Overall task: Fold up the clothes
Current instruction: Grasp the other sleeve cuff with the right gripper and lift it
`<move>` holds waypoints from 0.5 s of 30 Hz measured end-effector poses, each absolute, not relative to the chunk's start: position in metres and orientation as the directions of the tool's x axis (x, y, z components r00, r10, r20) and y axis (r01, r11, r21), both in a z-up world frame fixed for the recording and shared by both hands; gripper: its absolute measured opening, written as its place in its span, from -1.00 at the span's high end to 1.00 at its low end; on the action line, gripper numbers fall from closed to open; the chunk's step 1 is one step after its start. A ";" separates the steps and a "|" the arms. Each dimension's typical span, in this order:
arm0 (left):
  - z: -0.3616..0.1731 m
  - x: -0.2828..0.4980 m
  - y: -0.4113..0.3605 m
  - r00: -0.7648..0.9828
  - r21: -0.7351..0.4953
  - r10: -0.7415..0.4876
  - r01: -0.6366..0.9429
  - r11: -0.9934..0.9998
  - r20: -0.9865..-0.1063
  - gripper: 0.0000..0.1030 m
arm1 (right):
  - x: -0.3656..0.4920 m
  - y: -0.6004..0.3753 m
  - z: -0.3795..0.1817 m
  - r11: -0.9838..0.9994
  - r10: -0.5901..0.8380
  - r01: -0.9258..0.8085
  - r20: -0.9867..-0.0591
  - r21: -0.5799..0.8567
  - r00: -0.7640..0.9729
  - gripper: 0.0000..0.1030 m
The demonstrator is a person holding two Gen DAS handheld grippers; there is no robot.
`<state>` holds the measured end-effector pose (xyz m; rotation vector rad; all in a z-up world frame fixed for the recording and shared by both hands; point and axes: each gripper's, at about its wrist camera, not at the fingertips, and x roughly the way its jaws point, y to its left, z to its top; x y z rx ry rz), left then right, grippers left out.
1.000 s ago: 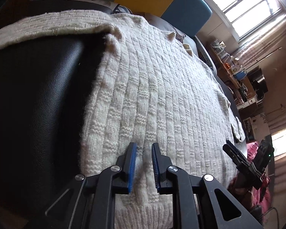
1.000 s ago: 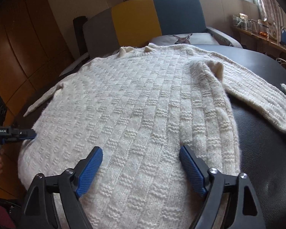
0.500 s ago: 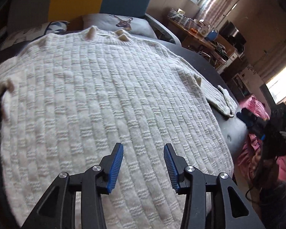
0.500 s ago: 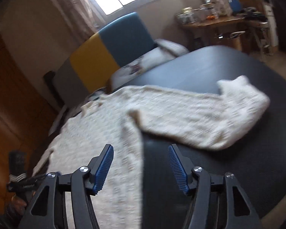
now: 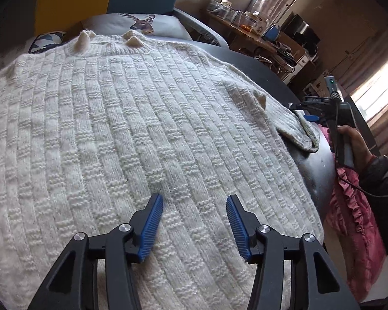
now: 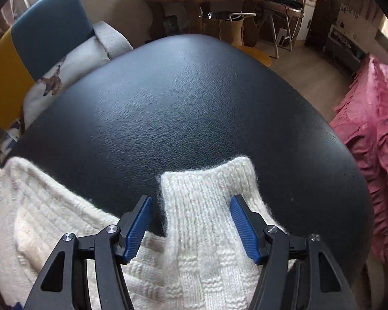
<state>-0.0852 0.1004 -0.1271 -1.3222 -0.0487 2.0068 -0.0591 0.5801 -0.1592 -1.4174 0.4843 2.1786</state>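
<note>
Cream knit sweater [image 5: 142, 129], collar toward deer cushion [image 5: 142, 24]

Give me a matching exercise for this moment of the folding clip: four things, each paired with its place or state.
Things:
1. right tongs
2. left tongs
3. deer cushion
4. pink cloth

Places or states:
A. behind the sweater's collar
B. open over the sweater body
C. beside the black table
D. open astride the sleeve cuff

Pairs: 1-D, 2-B, 3-A, 4-C
</note>
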 end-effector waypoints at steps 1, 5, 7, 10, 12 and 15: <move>-0.128 -0.086 0.099 -0.208 -0.415 0.592 -0.537 -0.735 -0.779 -0.04 | -0.064 0.580 -0.163 -0.821 0.217 -0.571 -0.923 0.004 -0.318 -0.27; -0.130 -0.090 0.092 -0.184 -0.486 0.638 -0.505 -0.714 -0.747 -0.14 | -0.078 0.574 -0.174 -0.855 0.205 -0.515 -0.948 -0.053 -0.242 -0.83; -0.130 -0.091 0.091 -0.179 -0.504 0.649 -0.492 -0.710 -0.740 -0.14 | -0.079 0.575 -0.172 -0.847 0.200 -0.528 -0.953 -0.053 -0.227 -0.82; -0.130 -0.090 0.090 -0.180 -0.504 0.650 -0.494 -0.709 -0.738 -0.14 | -0.080 0.569 -0.162 -0.855 0.237 -0.513 -0.939 -0.080 -0.249 -0.05; -0.130 -0.089 0.091 -0.185 -0.497 0.648 -0.501 -0.709 -0.739 -0.14 | -0.078 0.568 -0.155 -0.844 0.254 -0.529 -0.932 -0.084 -0.259 0.79; -0.130 -0.087 0.091 -0.191 -0.486 0.645 -0.512 -0.708 -0.740 -0.14 | -0.063 0.573 -0.141 -0.826 0.252 -0.563 -0.912 -0.028 -0.323 0.79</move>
